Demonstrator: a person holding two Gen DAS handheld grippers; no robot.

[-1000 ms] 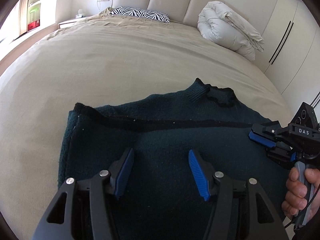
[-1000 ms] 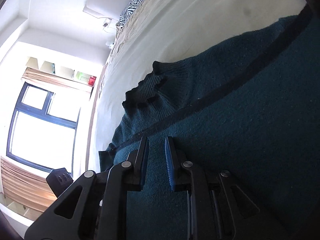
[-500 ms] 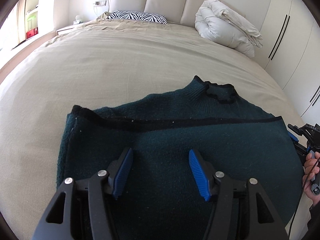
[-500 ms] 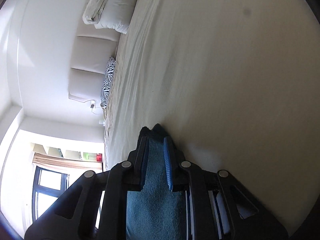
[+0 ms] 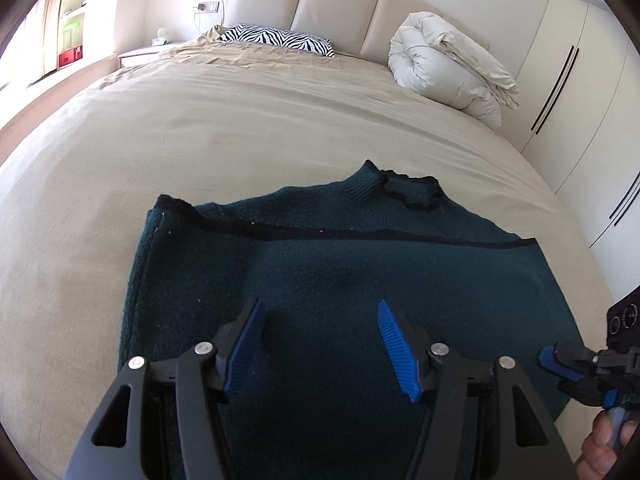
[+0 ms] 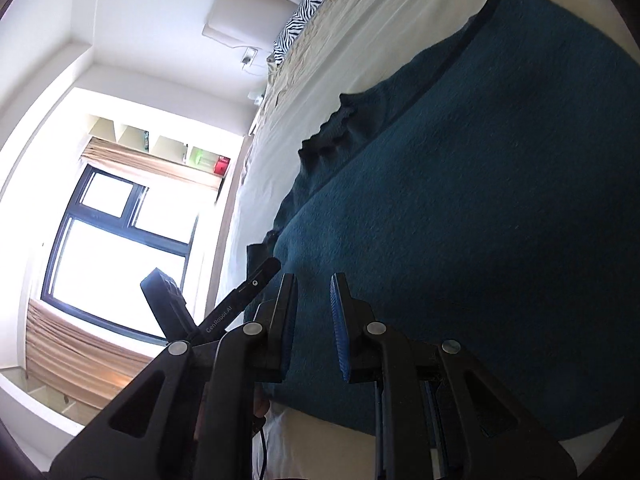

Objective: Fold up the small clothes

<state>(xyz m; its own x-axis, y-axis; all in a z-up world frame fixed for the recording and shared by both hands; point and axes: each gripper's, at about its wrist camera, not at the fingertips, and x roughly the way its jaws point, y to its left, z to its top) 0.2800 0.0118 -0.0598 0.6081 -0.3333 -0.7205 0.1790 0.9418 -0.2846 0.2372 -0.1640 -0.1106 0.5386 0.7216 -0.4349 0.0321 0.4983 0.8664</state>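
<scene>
Big beige bed (image 5: 200, 120), and your dark green sweater (image 5: 340, 272) lies flat near its front edge (bottom already folded up). Left gripper (image 5: 320, 344) hovers wide open and empty; right gripper (image 6: 314, 320) is nearly closed, holding nothing, probably lining up the next fold.

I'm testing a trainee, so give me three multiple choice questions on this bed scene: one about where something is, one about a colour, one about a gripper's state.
1. Where does the zebra pillow lie?
A. by the headboard
B. on the sweater
C. on the floor

2. What colour is the sweater?
A. red
B. dark teal
C. yellow

3. How does the left gripper stand?
A. clamped on the pillow
B. open, nothing between its fingers
C. out of view

Answers: 1 A, it lies at the bed's far end; 2 B, teal knit with black trim; 3 B, its blue pads are apart above the knit.
</scene>
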